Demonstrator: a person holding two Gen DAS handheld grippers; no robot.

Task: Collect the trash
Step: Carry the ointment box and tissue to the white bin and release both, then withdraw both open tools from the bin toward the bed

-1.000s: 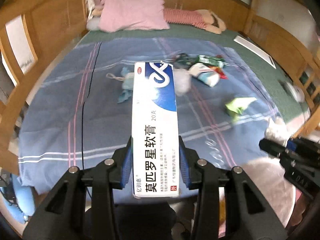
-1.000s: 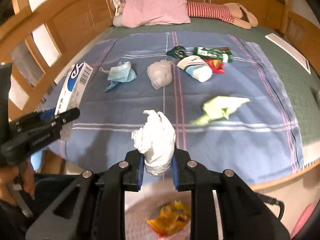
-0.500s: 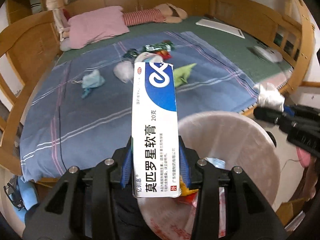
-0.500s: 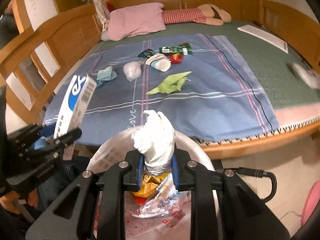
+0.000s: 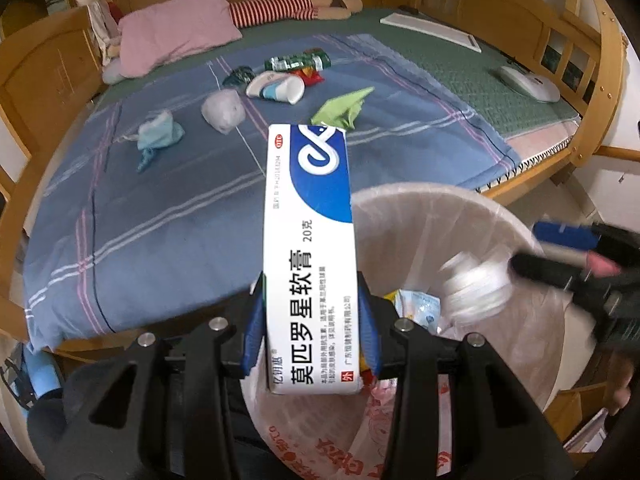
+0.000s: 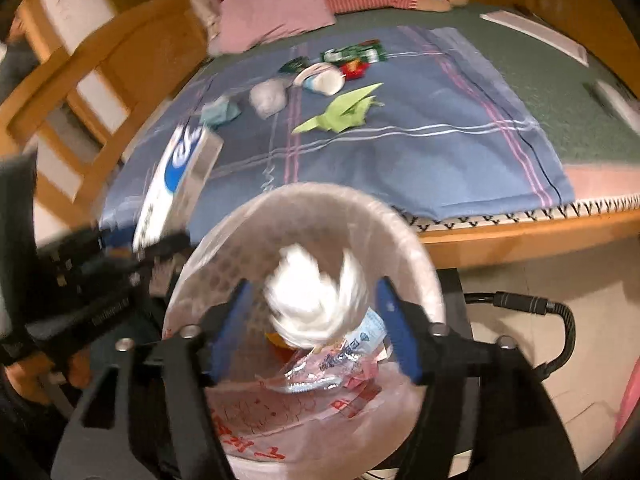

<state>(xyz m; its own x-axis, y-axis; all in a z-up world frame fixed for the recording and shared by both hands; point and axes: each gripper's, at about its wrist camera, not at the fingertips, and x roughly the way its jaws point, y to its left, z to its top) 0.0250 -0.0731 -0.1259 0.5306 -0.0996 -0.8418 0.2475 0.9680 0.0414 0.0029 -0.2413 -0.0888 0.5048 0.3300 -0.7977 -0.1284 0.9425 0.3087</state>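
A bed (image 5: 168,216) spread with a blue plaid sheet still carries litter, a green paper scrap (image 5: 343,107) and a crumpled face mask (image 5: 157,136) among it, as both tools now hang over the lined trash bin (image 6: 416,248) at its edge, having swung in from above the sheet a second ago. The right tool (image 6: 310,328) has just sprung wide, and the white tissue wad (image 6: 316,304) blurs between its fingers, dropping binward. The left tool (image 5: 310,320) remains clamped on the ointment box (image 5: 310,240), likely next to fall.

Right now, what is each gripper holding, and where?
Left gripper: ointment box, clamped across its near end. Right gripper: jaws open, white wad blurred between them, apparently released.
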